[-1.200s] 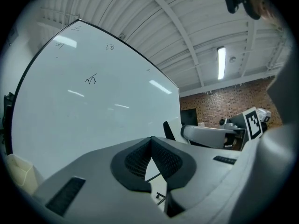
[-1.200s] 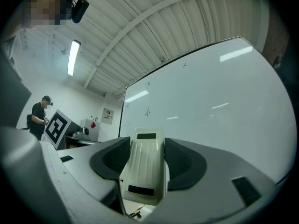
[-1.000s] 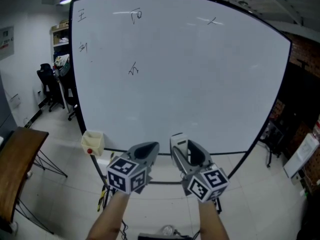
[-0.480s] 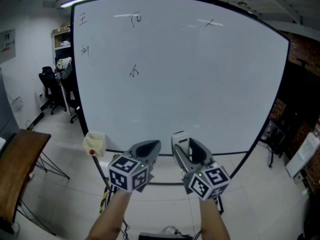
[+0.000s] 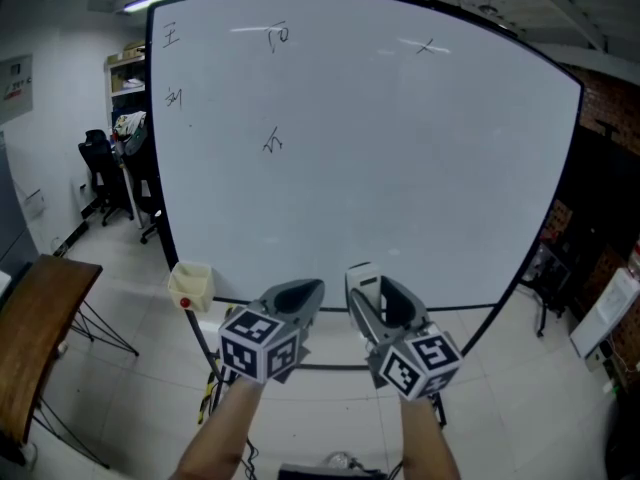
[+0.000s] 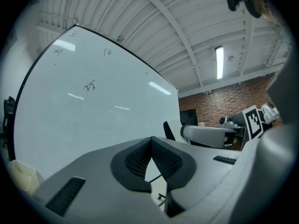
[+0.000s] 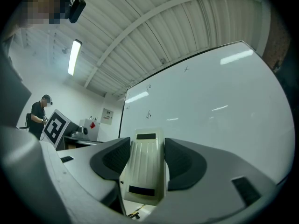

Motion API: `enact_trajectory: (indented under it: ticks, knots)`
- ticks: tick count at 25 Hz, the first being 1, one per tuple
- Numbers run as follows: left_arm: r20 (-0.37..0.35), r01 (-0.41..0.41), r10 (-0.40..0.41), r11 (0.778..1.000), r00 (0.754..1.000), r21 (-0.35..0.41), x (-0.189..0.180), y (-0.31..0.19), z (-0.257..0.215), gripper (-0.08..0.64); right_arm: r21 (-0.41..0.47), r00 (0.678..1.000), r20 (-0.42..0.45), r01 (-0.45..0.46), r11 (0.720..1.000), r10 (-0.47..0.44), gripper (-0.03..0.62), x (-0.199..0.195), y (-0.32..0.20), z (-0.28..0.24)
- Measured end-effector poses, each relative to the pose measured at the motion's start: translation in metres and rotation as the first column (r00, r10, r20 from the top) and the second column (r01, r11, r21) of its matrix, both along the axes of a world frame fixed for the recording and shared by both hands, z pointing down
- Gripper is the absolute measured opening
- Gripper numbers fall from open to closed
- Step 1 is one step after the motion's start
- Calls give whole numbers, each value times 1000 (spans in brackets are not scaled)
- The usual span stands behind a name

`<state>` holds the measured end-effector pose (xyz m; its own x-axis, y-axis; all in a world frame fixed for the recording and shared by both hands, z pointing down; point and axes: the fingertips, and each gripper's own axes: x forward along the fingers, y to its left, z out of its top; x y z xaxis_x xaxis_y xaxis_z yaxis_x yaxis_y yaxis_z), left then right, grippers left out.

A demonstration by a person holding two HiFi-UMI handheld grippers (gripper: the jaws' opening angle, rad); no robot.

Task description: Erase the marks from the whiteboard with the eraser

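Observation:
A big whiteboard (image 5: 380, 158) stands in front of me with several small black marks: two at its upper left (image 5: 172, 36), one at top centre (image 5: 277, 36), one at the upper right (image 5: 428, 45), one lower (image 5: 272, 142). My right gripper (image 5: 362, 286) is shut on a cream eraser (image 7: 144, 164), held below the board's lower edge. My left gripper (image 5: 300, 293) is beside it, shut and holding nothing, its pads (image 6: 150, 160) touching. In the right gripper view the board (image 7: 224, 101) fills the right side.
A cream marker tray (image 5: 189, 285) hangs at the board's lower left corner. A wooden table (image 5: 35, 328) stands at the left, black office chairs (image 5: 100, 173) behind it. A brick wall (image 5: 605, 108) is at the right. A person (image 7: 38, 115) stands far off.
My view has drifted slightly; both grippers stay below the board in nearly the same place, the eraser still held.

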<state>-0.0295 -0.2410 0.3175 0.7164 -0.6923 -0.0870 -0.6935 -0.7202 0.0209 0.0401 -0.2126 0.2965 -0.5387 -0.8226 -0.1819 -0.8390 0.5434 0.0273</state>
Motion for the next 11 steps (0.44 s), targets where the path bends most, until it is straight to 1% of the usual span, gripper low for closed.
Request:
enact_trajectory:
  ticks: [11]
  knots:
    - [5,-4,4,1000,1000,-7,1,0,3,0,-10,1000,-8,4,1000,-4,233,-1,-1,3]
